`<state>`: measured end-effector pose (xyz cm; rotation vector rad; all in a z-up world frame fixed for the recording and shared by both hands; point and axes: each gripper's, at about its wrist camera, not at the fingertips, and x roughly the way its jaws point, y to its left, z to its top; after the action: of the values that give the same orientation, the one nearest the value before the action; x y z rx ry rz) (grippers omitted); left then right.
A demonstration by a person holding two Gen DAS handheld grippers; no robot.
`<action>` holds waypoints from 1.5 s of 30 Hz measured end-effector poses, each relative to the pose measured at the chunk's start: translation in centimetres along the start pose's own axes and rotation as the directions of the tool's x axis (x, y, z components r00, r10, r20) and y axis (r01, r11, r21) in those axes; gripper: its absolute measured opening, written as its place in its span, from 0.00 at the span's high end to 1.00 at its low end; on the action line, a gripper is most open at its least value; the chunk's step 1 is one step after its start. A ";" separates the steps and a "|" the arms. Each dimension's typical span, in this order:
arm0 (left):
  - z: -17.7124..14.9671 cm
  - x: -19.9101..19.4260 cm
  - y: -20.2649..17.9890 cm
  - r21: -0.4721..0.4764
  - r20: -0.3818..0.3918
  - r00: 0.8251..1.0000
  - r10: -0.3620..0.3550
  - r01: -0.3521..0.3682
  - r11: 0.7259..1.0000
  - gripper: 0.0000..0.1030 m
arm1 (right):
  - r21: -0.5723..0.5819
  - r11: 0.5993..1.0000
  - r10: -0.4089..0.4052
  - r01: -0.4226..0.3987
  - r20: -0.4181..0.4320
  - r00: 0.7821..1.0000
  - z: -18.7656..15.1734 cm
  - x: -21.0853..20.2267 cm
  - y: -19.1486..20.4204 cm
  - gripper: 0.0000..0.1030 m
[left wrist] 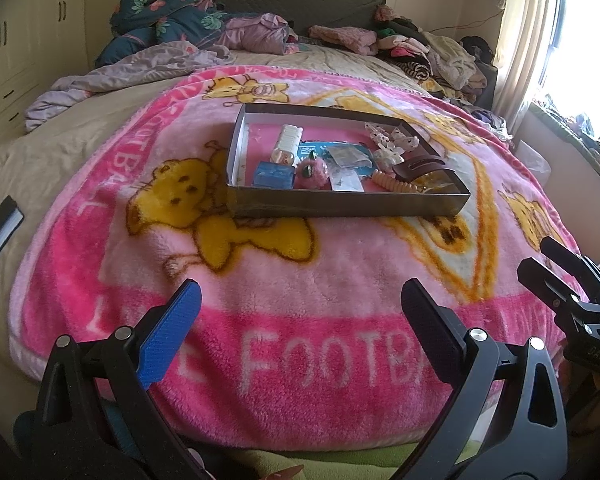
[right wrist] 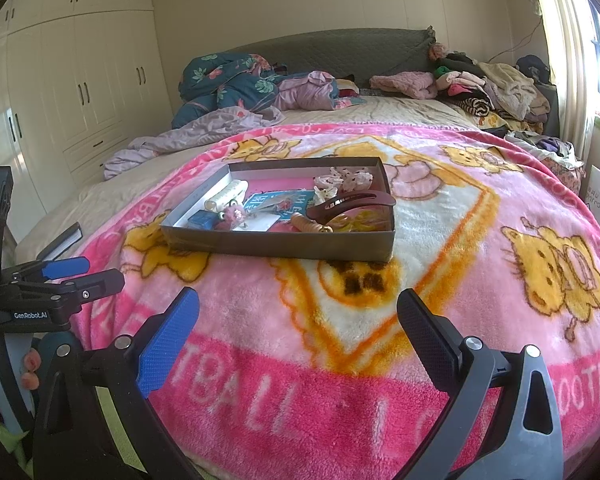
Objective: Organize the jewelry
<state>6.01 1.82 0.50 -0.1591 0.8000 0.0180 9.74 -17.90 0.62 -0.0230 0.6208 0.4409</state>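
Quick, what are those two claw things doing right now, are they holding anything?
Left gripper: open, holding nothing, above the pink blanket.
Right gripper: open, holding nothing, short of the box.

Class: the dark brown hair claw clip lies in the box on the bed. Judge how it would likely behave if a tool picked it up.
The hair claw clip looks like glossy hard plastic, so probably stiff and somewhat slippery. Its thin, open shape suggests it is light. It rests tilted on other items in the box, so a push would likely tip or slide it.
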 end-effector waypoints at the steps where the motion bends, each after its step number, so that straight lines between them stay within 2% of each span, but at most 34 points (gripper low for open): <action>1: 0.0 0.1 -0.1 0.000 -0.001 1.000 0.001 -0.001 1.000 0.11 | 0.000 1.000 0.000 0.000 0.000 1.000 0.0 0.0 0.0 0.06; 45: -0.1 -0.1 0.0 -0.001 -0.001 1.000 -0.012 0.012 1.000 0.11 | -0.001 1.000 -0.005 0.005 -0.005 1.000 0.1 -0.1 0.1 0.06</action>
<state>5.82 1.81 0.52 -0.1647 0.7998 0.0071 9.65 -17.80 0.77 -0.0264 0.6258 0.4368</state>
